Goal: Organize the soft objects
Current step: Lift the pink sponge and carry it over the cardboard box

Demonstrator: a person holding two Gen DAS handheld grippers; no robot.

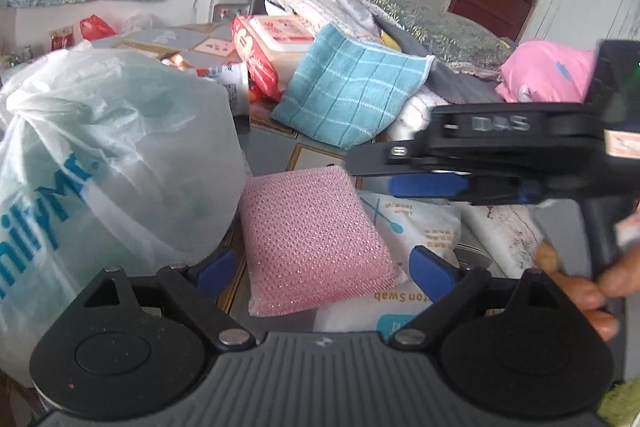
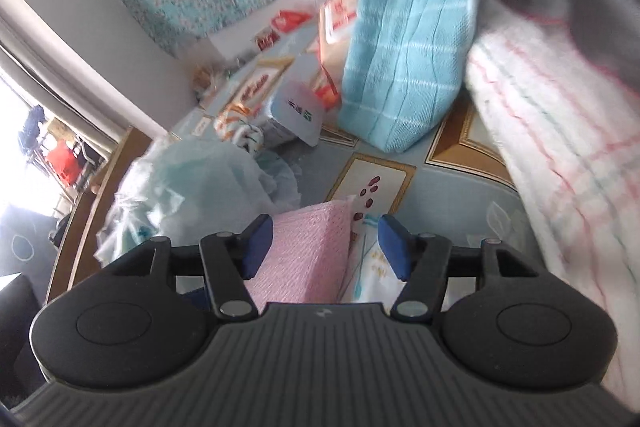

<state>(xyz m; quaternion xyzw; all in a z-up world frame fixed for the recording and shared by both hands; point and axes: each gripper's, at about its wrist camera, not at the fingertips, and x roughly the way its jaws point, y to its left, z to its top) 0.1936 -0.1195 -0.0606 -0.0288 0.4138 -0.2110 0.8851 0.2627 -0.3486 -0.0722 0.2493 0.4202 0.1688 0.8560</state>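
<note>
A pink mesh sponge (image 1: 316, 239) lies on a white cotton swab pack (image 1: 420, 227) on the table. My left gripper (image 1: 324, 267) is open, a blue pad on each side of the sponge and neither pressing it. My right gripper (image 1: 400, 175) comes in from the right just above the sponge's far corner. In the right wrist view the right gripper (image 2: 326, 243) is open, with the pink sponge (image 2: 304, 251) between its jaws nearer the left pad, and the swab pack (image 2: 368, 267) beside it. A blue checked towel (image 1: 352, 87) (image 2: 408, 67) leans on the pile behind.
A big white plastic bag (image 1: 112, 155) (image 2: 200, 179) crowds the left. A red wipes pack (image 1: 272, 47), a white pink-striped towel (image 2: 560, 147), grey cloth and a pink garment (image 1: 548, 71) pile up behind and right. A hand (image 1: 592, 291) holds the right gripper. Patterned tablecloth (image 2: 460, 187) shows between.
</note>
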